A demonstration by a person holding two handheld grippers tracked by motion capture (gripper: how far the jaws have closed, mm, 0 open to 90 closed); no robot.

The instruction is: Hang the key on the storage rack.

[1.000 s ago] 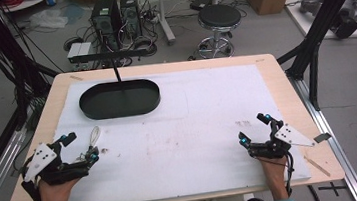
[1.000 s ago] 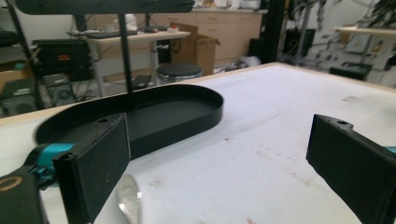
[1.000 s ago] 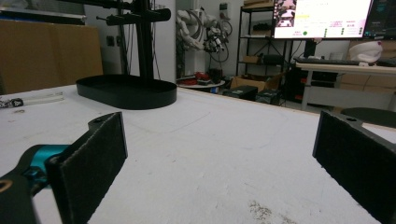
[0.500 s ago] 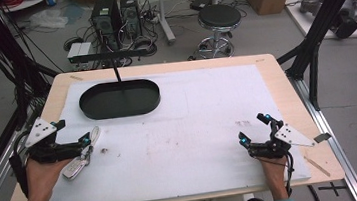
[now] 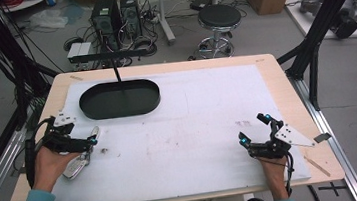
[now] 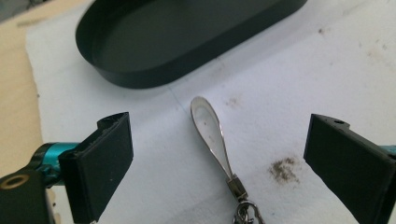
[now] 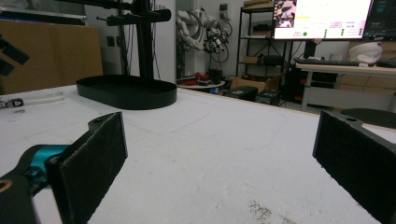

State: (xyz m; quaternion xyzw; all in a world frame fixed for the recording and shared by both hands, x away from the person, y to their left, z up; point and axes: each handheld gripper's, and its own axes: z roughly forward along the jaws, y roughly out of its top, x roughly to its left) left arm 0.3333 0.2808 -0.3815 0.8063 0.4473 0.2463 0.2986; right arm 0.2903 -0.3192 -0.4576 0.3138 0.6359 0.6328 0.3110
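High view first: the table (image 5: 274,75) carries a white mat (image 5: 199,128), and on its far left part stands a black oval tray (image 5: 119,98). The left gripper (image 5: 92,141) hovers near the mat's left edge, just short of the tray; the right gripper (image 5: 255,127) rests low near the mat's right edge, well apart from everything, jaws spread wide and holding nothing.

Left gripper view shows the jaws wide open, empty, with a slim metal charm (image 6: 211,133) lying flat on the mat between them, its rounded tip pointing toward the tray and a small clasp (image 6: 237,186) at its near end. A dark smudge (image 6: 282,169) sits just beside it.

Judged from here, the likely step is closing on the charm to lift it toward the tray. The risks:
- The charm is thin and flat against the mat, so the pads may close above it and miss.
- Its polished surface could slip or twist out once pinched.
- It lies closer to the left jaw, so an uncentred close may push it sideways.
- The dangling clasp end may swing and tip the charm loose.
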